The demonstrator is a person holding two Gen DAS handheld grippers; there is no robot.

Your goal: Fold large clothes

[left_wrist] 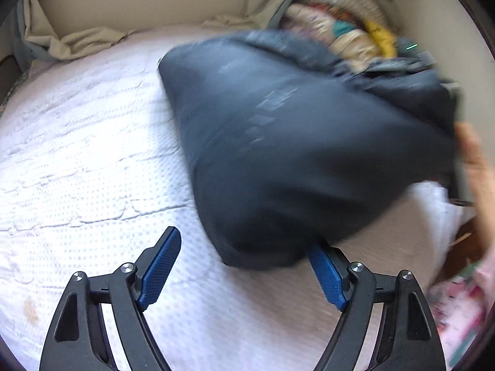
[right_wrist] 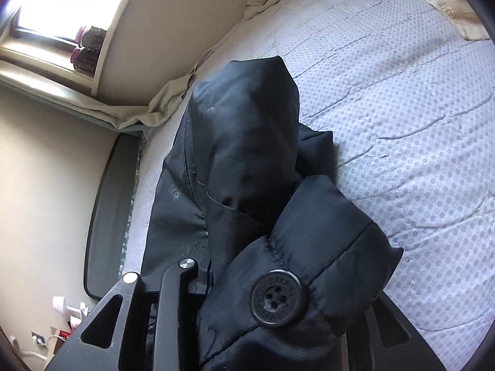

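Observation:
A dark navy padded jacket hangs lifted above the white quilted bed, blurred by motion. My left gripper is open and holds nothing; the jacket's lower edge drapes over its right fingertip. In the right wrist view the jacket fills the middle, with a large black button on a padded flap close to the camera. My right gripper is shut on the jacket; its fingertips are buried in the fabric.
A heap of colourful clothes lies at the far right of the bed. Beige sheets bunch along the wall. A window and a dark panel stand beside the bed. A person's arm is at the right.

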